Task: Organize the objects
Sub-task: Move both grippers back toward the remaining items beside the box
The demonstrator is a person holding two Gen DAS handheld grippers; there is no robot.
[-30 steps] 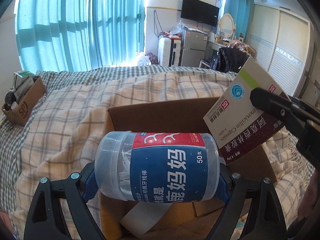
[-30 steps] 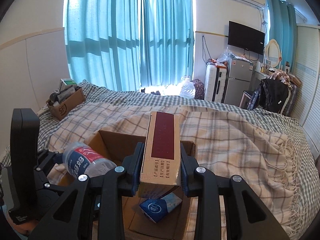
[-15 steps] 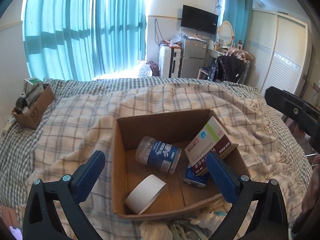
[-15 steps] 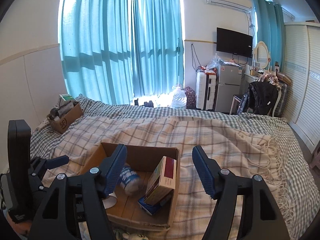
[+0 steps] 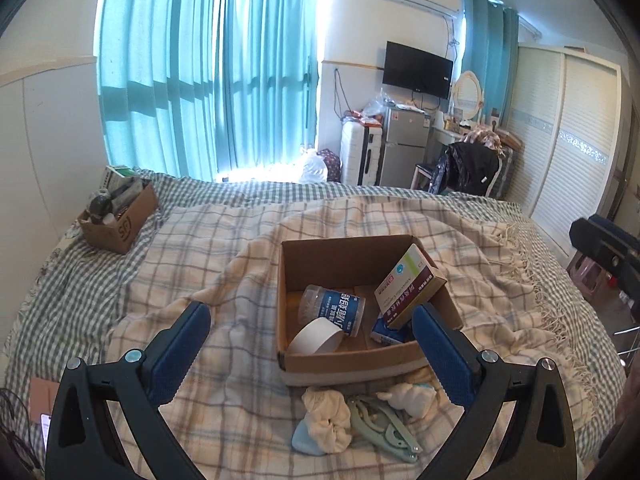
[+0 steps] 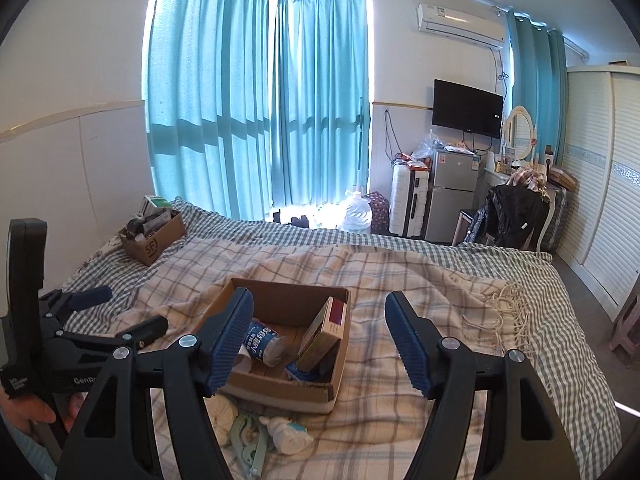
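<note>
1. While the cardboard box (image 5: 360, 256) sits on the bed (image 5: 208, 240), the floss jar (image 5: 334, 310) and medicine carton (image 5: 408, 286) lie inside.
2. Left gripper (image 5: 312, 350) jaws stand wide apart, empty.
3. Right gripper (image 6: 320, 340) jaws stand apart, empty.

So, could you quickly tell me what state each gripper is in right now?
Left gripper: open, holding nothing.
Right gripper: open, holding nothing.

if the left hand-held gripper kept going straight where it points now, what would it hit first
Probably the open brown cardboard box, at its near rim or the white tape roll just inside; depth is hard to judge.
</note>
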